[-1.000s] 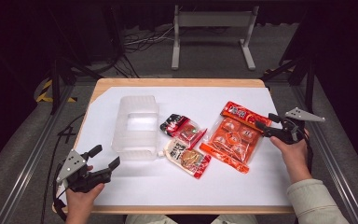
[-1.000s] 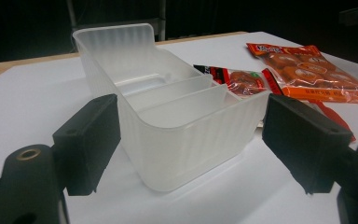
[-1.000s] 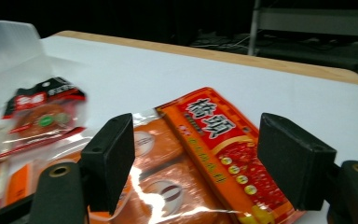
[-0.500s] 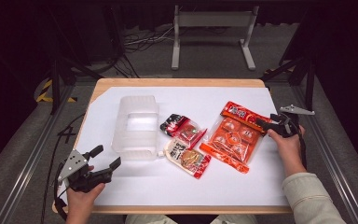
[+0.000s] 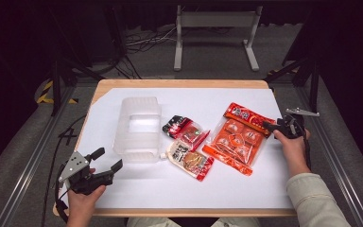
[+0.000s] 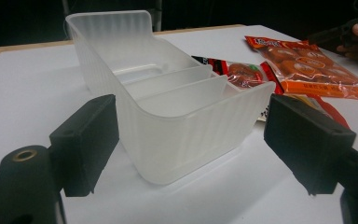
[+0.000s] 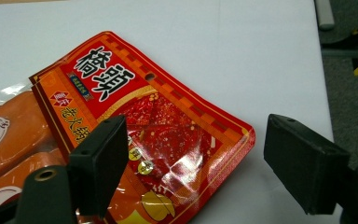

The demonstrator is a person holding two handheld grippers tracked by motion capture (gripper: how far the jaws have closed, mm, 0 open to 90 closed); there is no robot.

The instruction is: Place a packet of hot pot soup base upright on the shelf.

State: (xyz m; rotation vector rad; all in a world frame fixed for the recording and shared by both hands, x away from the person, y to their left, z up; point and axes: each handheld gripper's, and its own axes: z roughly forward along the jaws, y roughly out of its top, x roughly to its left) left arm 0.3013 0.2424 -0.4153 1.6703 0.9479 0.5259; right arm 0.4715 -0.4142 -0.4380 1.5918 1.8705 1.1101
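Observation:
My right gripper (image 5: pixel 270 127) is low at the table's right side, level with the corner of a red snack packet (image 5: pixel 246 115). In the right gripper view that packet (image 7: pixel 158 121) lies on the white sheet with its corner below and between my gripper (image 7: pixel 191 154). The jaws have just been opening and do not touch it. An orange bag (image 5: pixel 234 141) overlaps the packet. My left gripper (image 5: pixel 108 159) rests open near the front left. It faces a clear plastic bin (image 6: pixel 168 102) and holds nothing.
Between the bin (image 5: pixel 138 127) and the orange bag lie a black-and-red packet (image 5: pixel 176 124), a small red packet (image 5: pixel 192 135) and a spouted pouch (image 5: pixel 189 161). The white sheet (image 5: pixel 246 189) covers the wooden table. Dark floor and metal frames surround it.
My right gripper has sunk closer to the table and edged toward the red packet's corner, with its jaws a little wider. The left hand has kept still.

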